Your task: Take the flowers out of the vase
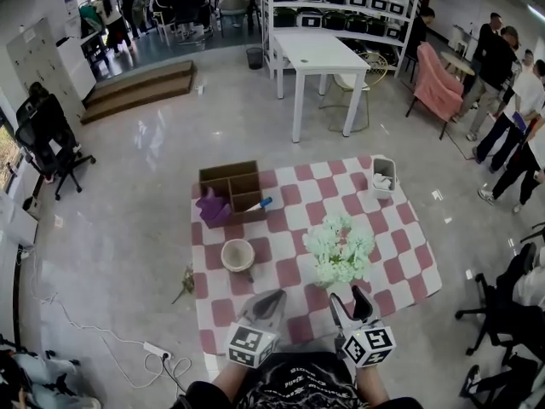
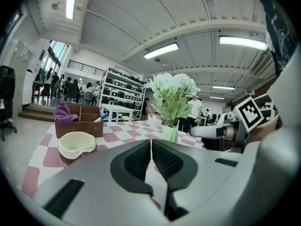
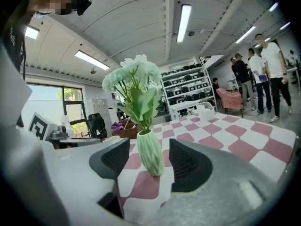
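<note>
- Fingers [image 3: 188, 164] on the right gripper [image 1: 352, 305] sat apart, gripping nothing, with the vase [image 3: 150, 153] dead ahead and framed between them, untouched.
- Flowers [image 3: 133, 74] stood upright in it, stems vertical, on the checkered cloth [image 1: 409, 237].
- Left gripper [image 2: 151, 149] was pinched together and empty, off to the vase's side, so the right one was nearer.

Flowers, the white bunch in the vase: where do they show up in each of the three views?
Head view: the flowers sit right of centre, a little below the middle.
Left gripper view: just right of centre, in the upper half.
Right gripper view: left of centre, upper half.
Shared landmark: the brown box, left of the flowers in every view.
</note>
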`<act>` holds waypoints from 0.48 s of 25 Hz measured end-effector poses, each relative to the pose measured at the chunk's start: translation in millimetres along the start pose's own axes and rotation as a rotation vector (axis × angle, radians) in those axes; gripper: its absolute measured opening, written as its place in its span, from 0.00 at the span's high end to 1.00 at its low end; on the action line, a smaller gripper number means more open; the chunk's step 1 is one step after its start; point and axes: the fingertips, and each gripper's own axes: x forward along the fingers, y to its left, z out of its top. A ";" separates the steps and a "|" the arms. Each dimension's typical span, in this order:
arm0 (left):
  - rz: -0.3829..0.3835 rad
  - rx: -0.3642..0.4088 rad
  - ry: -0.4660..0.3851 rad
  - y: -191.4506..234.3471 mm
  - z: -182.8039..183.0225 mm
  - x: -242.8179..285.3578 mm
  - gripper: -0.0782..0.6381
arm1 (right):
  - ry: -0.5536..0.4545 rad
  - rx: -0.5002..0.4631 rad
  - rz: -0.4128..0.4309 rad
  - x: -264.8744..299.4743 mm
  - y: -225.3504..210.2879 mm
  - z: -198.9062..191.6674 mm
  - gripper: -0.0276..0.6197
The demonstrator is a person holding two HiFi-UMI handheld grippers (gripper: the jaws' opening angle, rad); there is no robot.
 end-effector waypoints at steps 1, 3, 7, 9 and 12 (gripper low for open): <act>0.002 -0.001 0.005 0.0 -1.3 2.8 0.87 | 0.000 -0.003 0.005 3.7 -0.7 2.4 0.56; 0.008 -0.004 0.014 -0.1 -3.3 7.1 0.87 | 0.000 -0.012 0.019 10.3 -0.3 6.9 0.53; 0.025 -0.011 0.010 0.5 2.5 12.4 0.87 | 0.001 -0.035 0.050 20.1 -0.2 15.1 0.47; 0.035 -0.018 0.009 1.3 5.2 14.0 0.87 | 0.001 -0.037 0.061 24.4 -1.4 18.7 0.45; 0.052 -0.018 0.012 4.8 2.6 16.9 0.87 | 0.013 -0.051 0.085 31.7 -1.2 20.9 0.45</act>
